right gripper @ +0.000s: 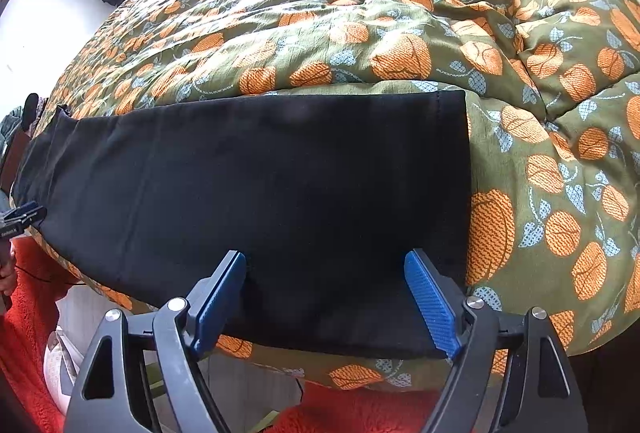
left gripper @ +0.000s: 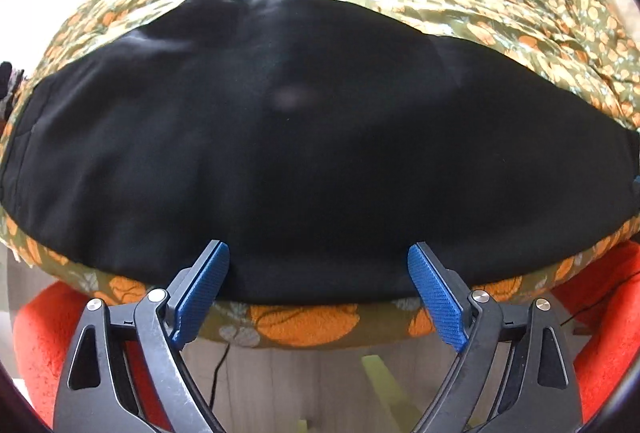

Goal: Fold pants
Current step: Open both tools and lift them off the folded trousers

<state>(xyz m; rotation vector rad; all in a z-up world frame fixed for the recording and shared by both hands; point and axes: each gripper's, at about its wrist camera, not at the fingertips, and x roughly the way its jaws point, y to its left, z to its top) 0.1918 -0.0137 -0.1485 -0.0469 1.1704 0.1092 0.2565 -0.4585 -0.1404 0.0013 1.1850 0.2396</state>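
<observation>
The black pants (right gripper: 256, 201) lay flat, legs apparently stacked (across mid-frame) on the bed (right gripper: 540, 161); crosswise folds remained. Left tool (left gripper: 318, 253) and right tool (right gripper: 324, 261) gaped wide, holding nothing.

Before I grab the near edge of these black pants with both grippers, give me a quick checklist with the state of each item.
1. Left gripper jaws open, nothing between the pads: ok.
2. Right gripper jaws open, nothing pinched: ok.
3. Black pants lying flat on the floral bedspread: ok, only slight ripples.
4. Near edge of the pants in front of both grippers: ok.
5. Leg hem squared and even: ok in the right view.
6. Waistband end lined up: cannot tell, it runs off to the left.
</observation>
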